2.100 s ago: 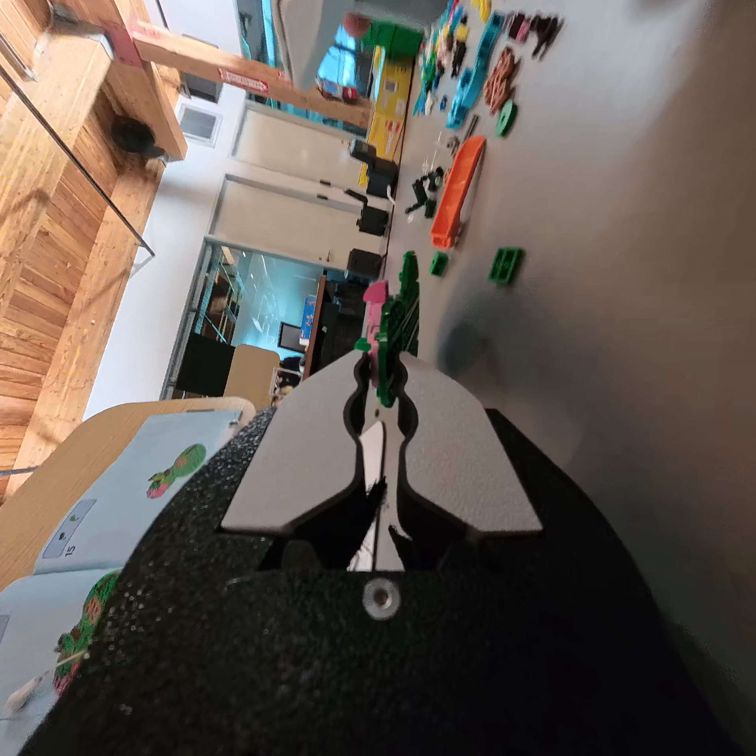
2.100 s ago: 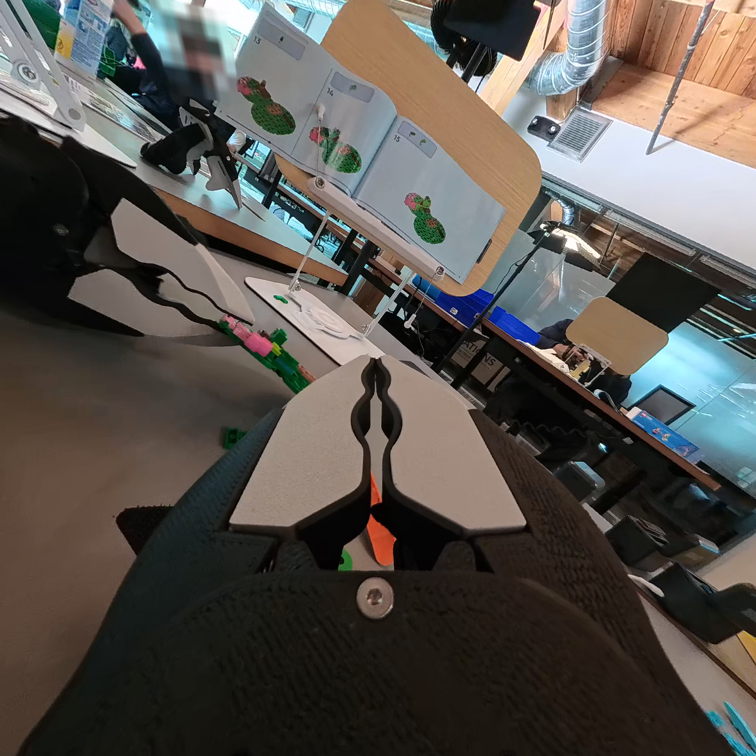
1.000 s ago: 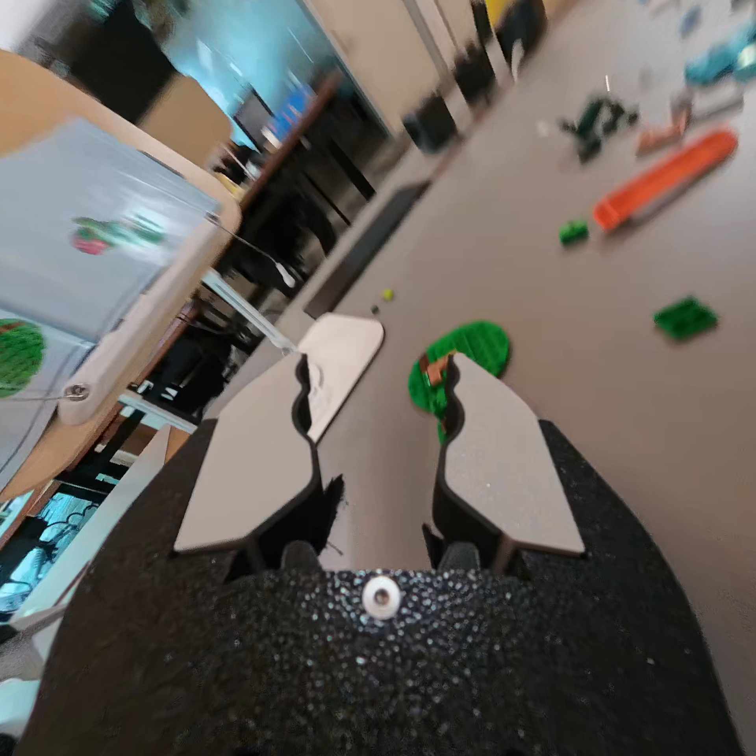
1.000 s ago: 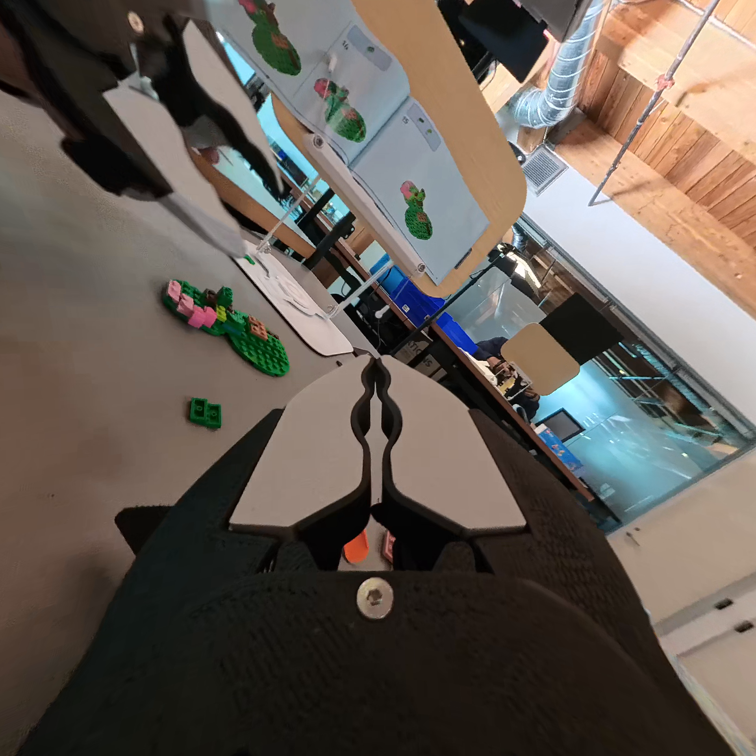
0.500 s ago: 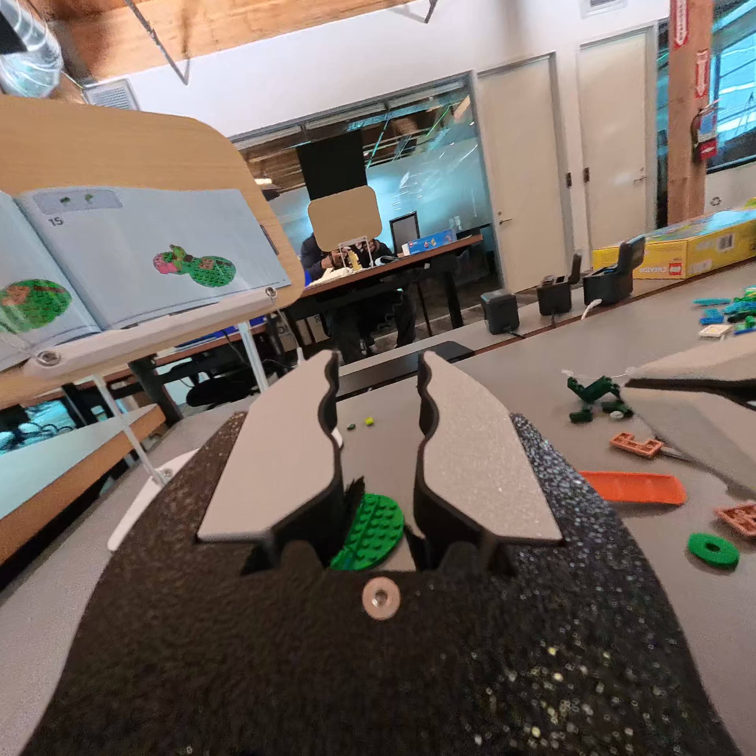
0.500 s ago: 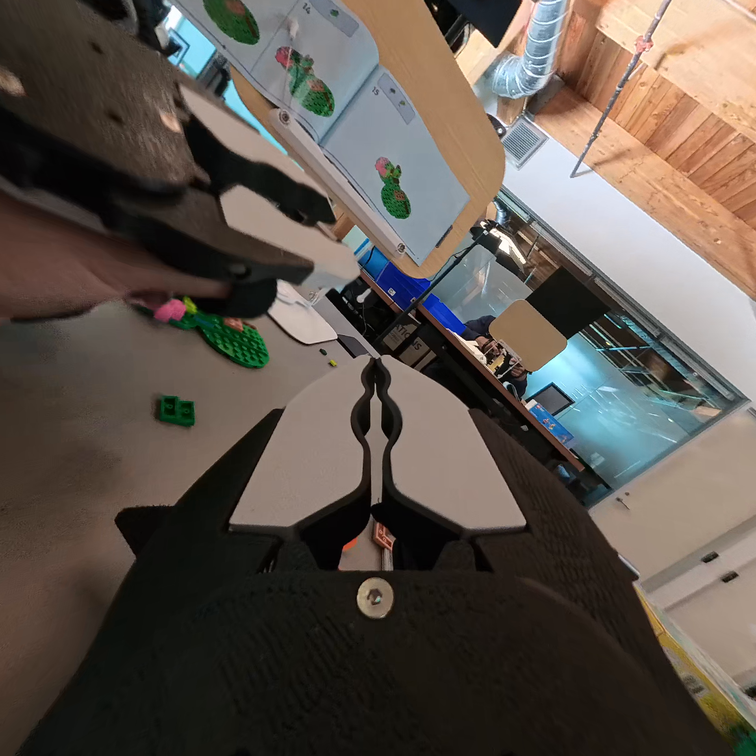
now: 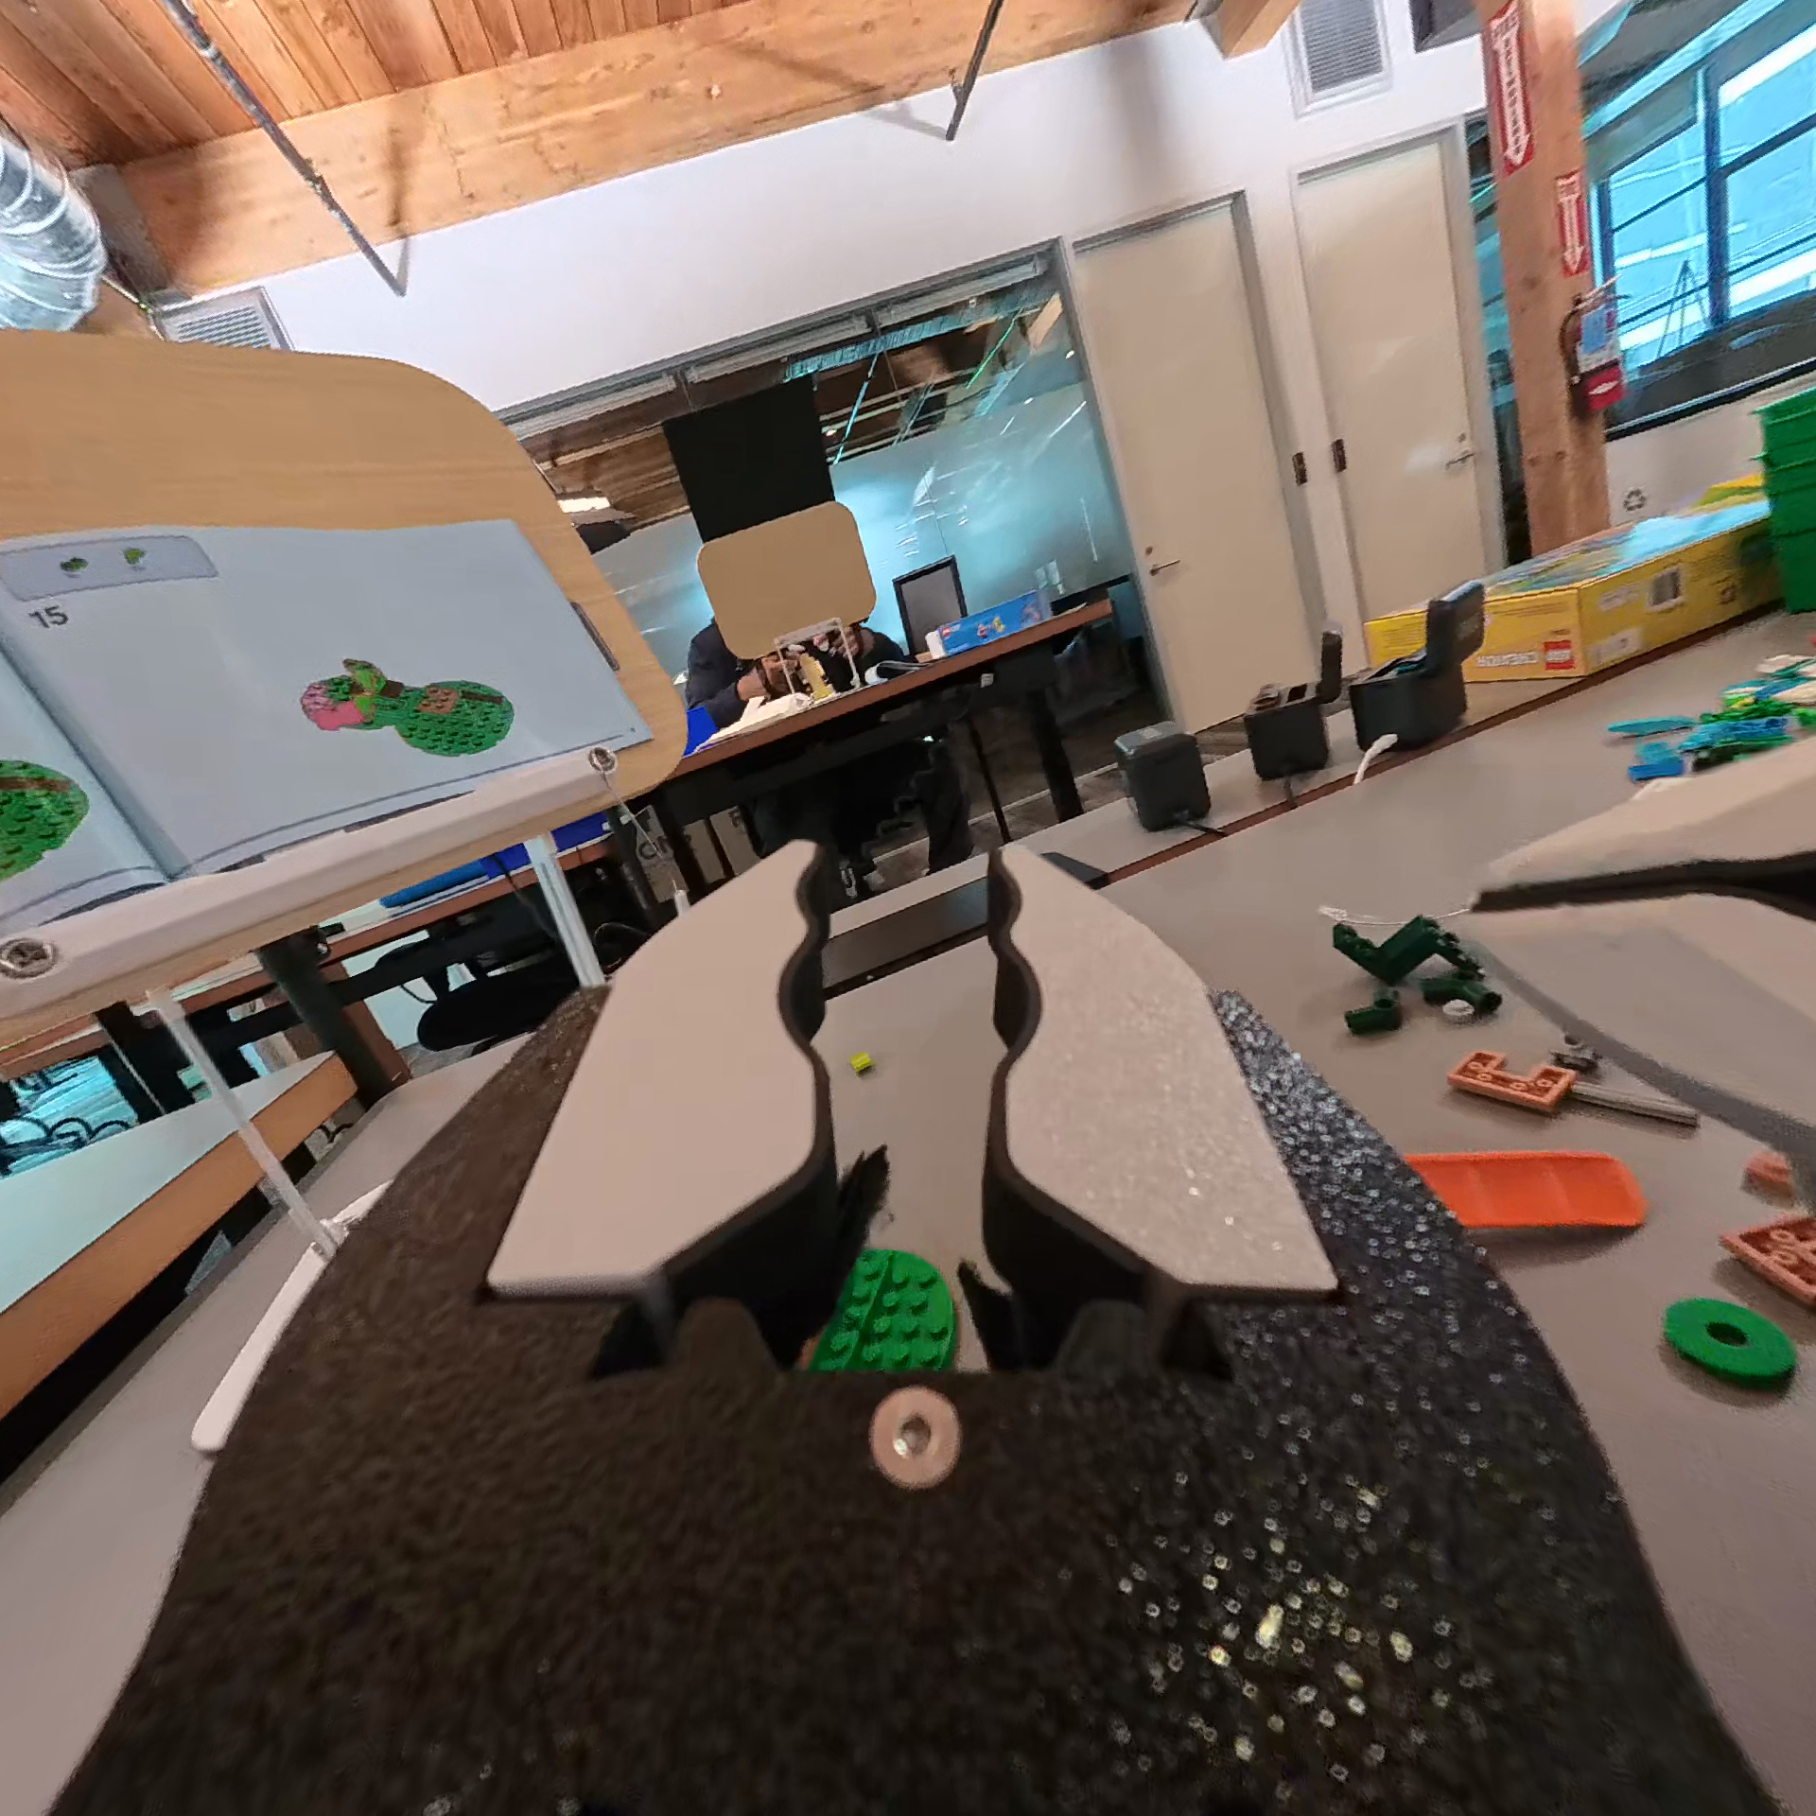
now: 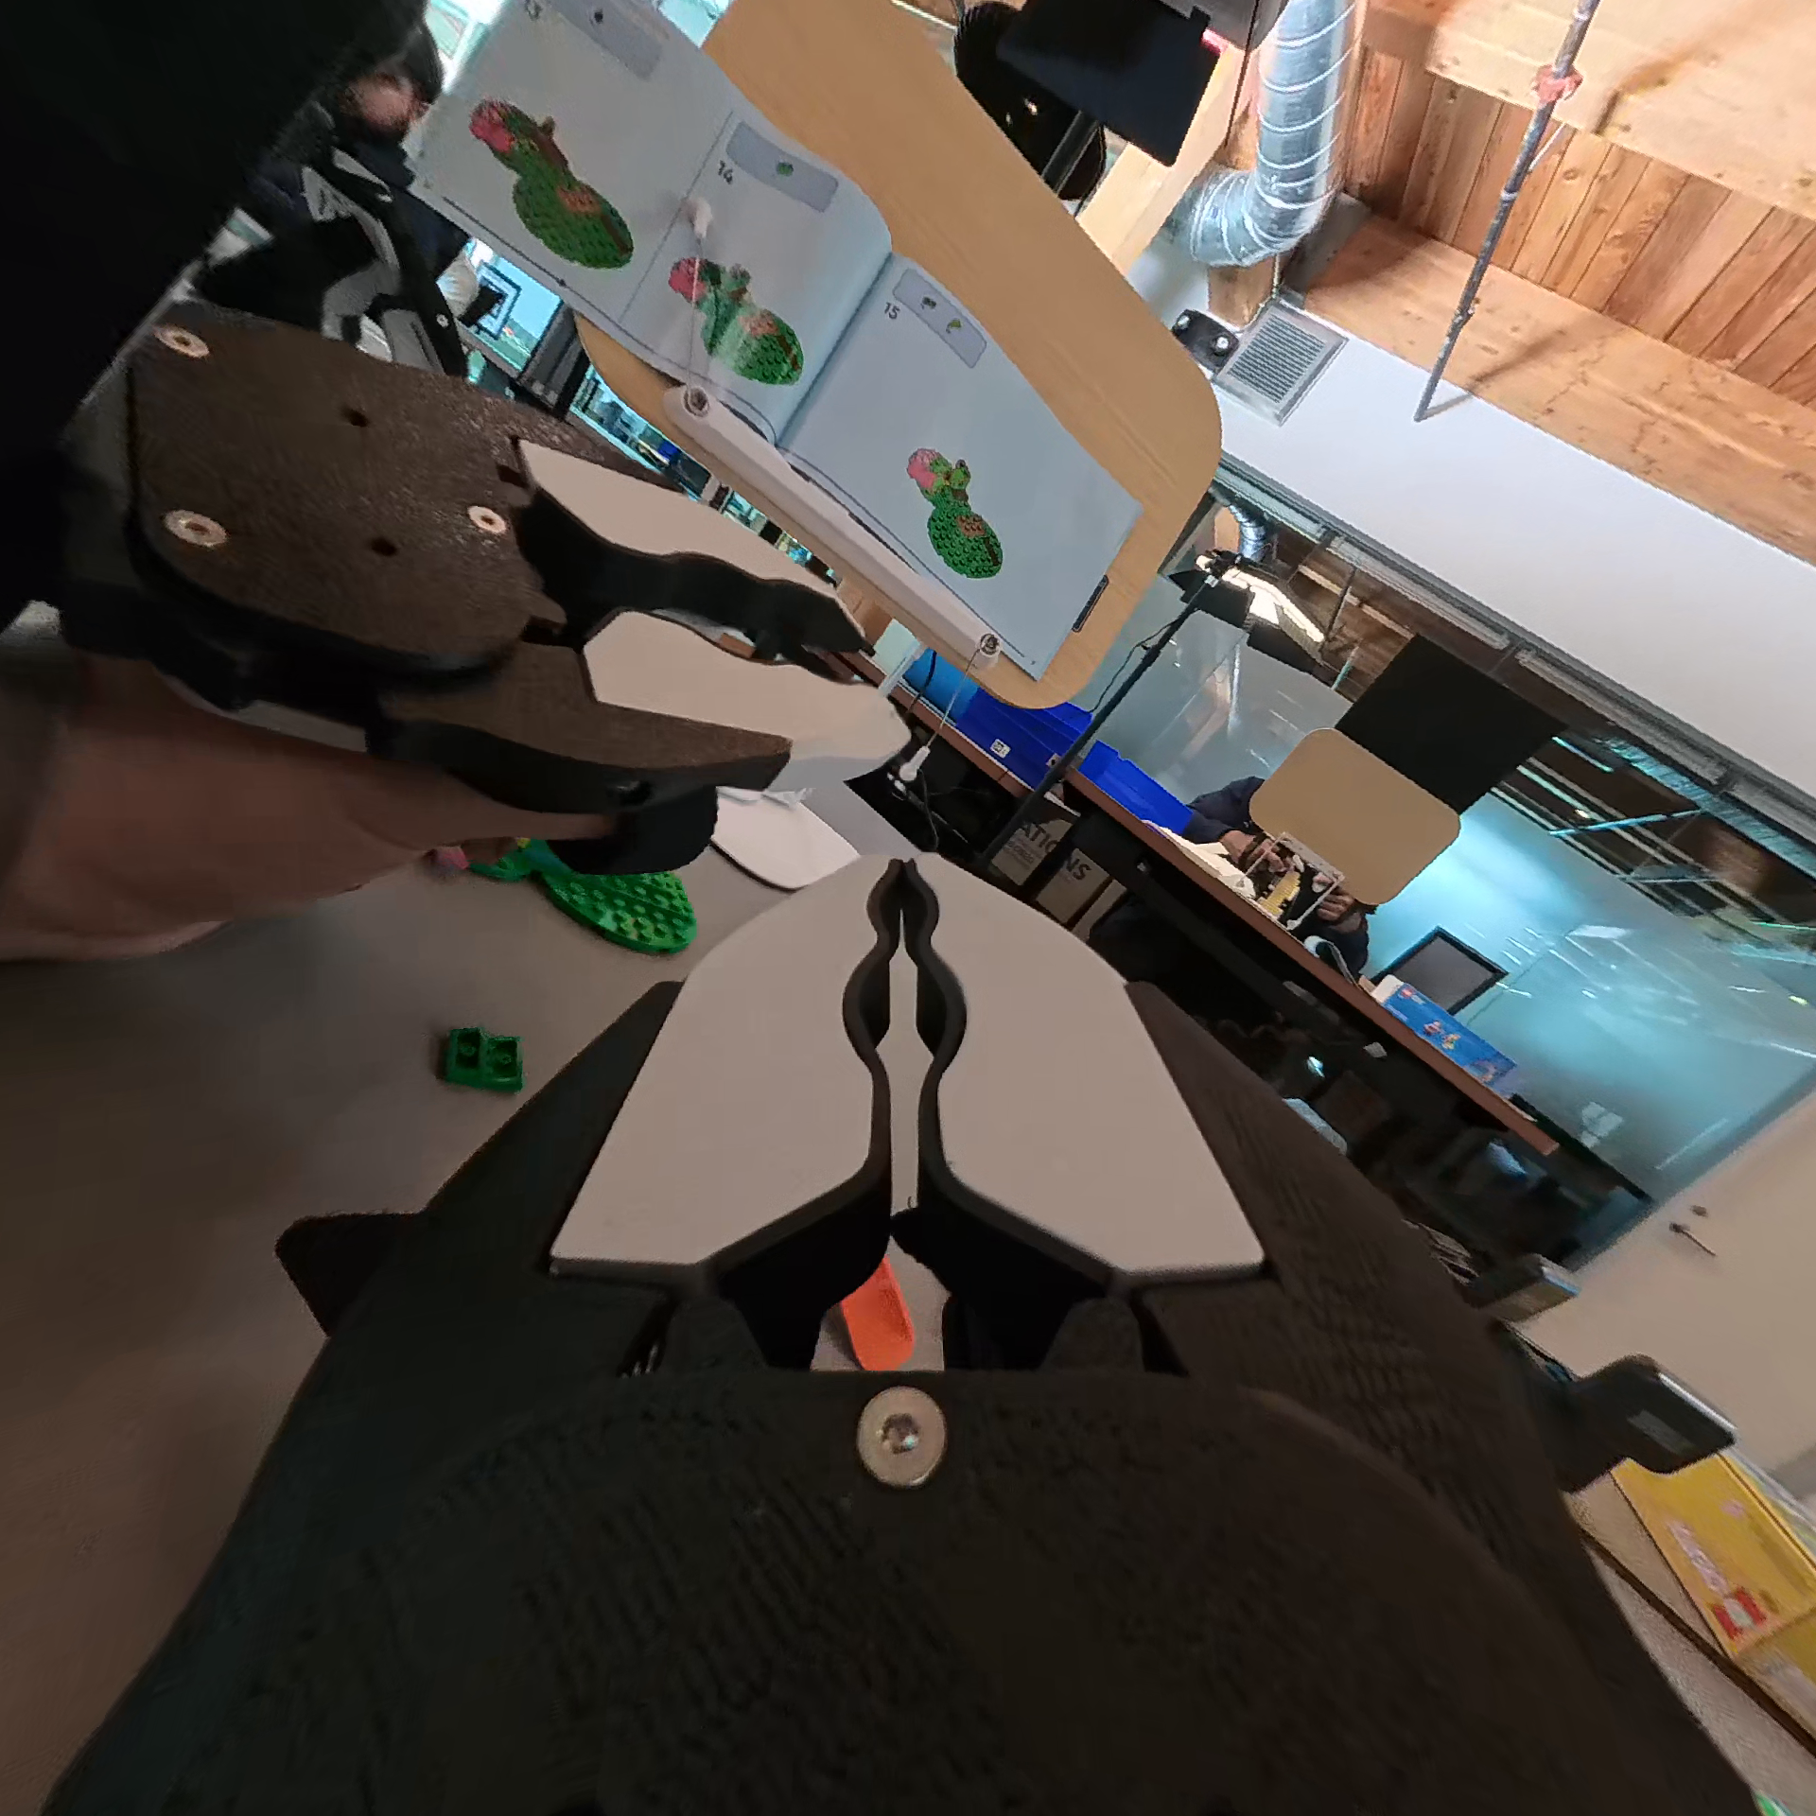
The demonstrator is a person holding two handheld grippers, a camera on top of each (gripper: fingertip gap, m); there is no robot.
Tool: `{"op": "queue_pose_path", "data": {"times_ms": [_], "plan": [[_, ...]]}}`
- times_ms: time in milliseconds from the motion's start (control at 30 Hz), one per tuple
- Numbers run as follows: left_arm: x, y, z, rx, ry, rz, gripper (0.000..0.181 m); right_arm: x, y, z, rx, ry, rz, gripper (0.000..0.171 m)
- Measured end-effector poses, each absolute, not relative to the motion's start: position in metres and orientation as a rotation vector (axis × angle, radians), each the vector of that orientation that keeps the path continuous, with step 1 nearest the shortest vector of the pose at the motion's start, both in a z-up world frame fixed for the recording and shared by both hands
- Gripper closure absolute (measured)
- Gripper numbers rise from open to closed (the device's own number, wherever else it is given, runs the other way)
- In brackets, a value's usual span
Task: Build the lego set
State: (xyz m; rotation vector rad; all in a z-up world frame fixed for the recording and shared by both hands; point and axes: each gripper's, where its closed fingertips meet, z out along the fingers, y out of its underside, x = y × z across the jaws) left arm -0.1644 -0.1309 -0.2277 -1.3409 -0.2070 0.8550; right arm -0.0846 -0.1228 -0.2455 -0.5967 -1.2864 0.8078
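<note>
Lying flat on the grey counter point(image 8: 197, 1130), the partly built green lego model point(image 8: 619, 904) is seen directly beneath the left gripper point(image 7: 899, 884), whose two fingers are held apart with nothing between them. In the left wrist view only a rounded green studded plate of the model point(image 7: 889, 1312) can be made out through the gap at the finger roots, so the model is judged to sit below and behind the fingertips rather than ahead of them. The right gripper point(image 8: 902, 870) is closed, its fingers meeting at the tips, and no brick is seen between them. From the right wrist view the model is placed ahead and to the left, its long axis running roughly left to right, with a pink piece at the far end mostly hidden behind the left gripper point(image 8: 747, 678). A small loose green brick point(image 8: 482, 1059) rests on the counter between the model and the right gripper, nearer to the right gripper than to the left. An orange brick separator point(image 7: 1523, 1189), a green ring piece point(image 7: 1730, 1341), salmon plates point(image 7: 1513, 1081) and dark green parts point(image 7: 1405, 958) are spread to the right, well apart from the model. The open instruction booklet point(image 7: 324, 688) is propped on a wooden stand at the left. The left gripper is judged the nearer one for steadying the model, while the loose brick is better reached from the right.
</note>
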Motion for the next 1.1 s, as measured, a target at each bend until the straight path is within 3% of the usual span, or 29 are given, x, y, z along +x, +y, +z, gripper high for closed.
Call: {"op": "queue_pose_path", "data": {"times_ms": [800, 1100], "plan": [[-0.162, -0.131, -0.243, -1.429, -0.091, 0.826, 0.157, -0.074, -0.13, -0.232, -0.71, -1.239, 1.25, 0.171], [-0.163, -0.134, -0.244, -1.436, -0.102, 0.795, 0.158, -0.074, -0.105, -0.23, -0.819, -1.155, 1.232, 0.171]]}}
